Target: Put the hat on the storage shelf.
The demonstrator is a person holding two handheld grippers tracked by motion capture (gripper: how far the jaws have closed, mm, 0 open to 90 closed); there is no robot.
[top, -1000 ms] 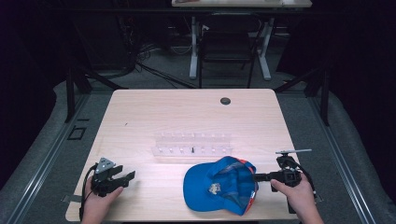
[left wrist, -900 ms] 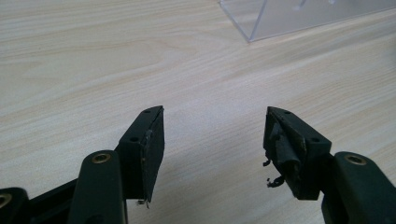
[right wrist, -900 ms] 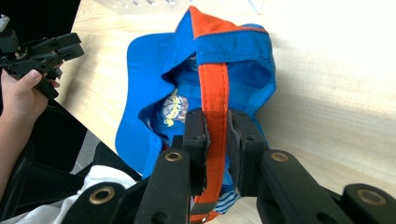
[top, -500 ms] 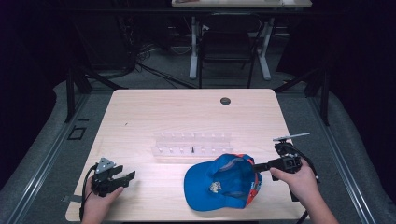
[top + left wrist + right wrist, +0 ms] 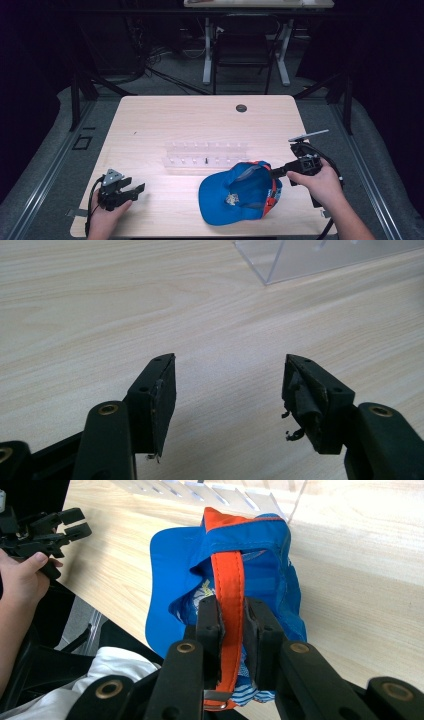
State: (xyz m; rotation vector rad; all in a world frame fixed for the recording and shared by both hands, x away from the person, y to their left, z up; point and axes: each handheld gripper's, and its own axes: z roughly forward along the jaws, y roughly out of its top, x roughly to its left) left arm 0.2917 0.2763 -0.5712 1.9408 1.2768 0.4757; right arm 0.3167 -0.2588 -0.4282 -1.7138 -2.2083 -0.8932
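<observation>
dark room, grey floor, black chair

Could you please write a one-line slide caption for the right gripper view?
Right claw shut on the orange strap of a blue fabric cap above the light wooden table.

Your table has a rack lying across its middle. The cap sits just in front of the rack, a bit to the right, near your edge. Your right gripper is at the cap's right side, pinching its strap. Your left gripper is far off at the front left corner, well apart from the cap. A small round hole is behind the rack, near the far edge. A chair stands behind the table.
</observation>
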